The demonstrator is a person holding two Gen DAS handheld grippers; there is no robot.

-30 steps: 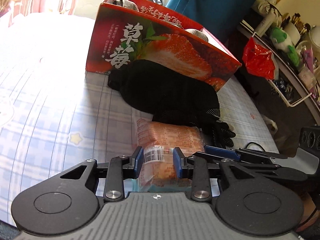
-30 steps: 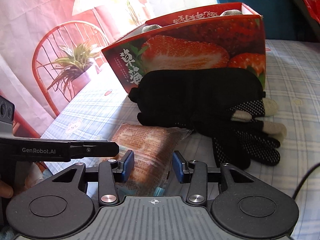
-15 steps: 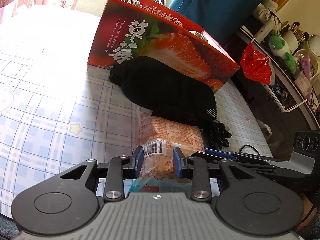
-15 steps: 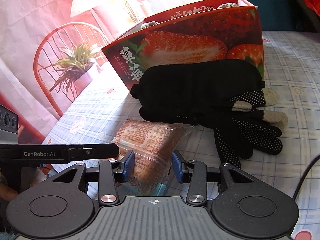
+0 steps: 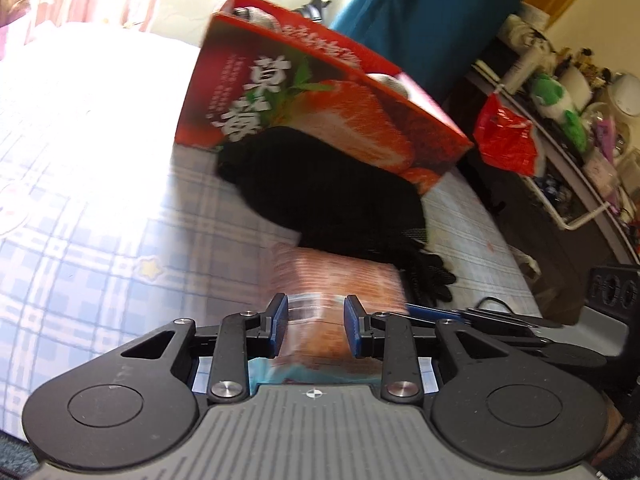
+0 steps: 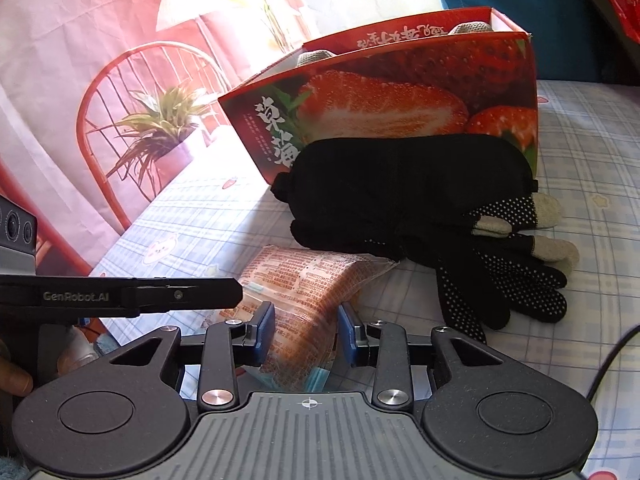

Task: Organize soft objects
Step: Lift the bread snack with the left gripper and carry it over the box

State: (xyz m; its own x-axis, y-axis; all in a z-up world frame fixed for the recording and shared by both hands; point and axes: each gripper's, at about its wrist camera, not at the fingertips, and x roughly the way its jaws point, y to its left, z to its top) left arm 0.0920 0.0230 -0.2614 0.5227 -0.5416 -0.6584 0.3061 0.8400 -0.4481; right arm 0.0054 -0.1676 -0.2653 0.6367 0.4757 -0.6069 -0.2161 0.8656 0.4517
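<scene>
Both claws are on the near end of the snack packet (image 6: 304, 300), long axis running away toward the strawberry box (image 6: 400, 92). Left claw (image 5: 316, 330) and right claw (image 6: 306, 334) are narrow and closing; they look to be pinching it, though the left view's blurry.

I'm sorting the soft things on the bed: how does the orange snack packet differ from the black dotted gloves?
The snack packet is glossy orange plastic covered in print; the gloves are black knit with white grip dots and pale fingertips. The snack packet sits between the fingers of both grippers; the gloves lie untouched. The snack packet is a single puffed pouch; the gloves splay out flat. Both rest on the checked sheet before the strawberry box.
</scene>
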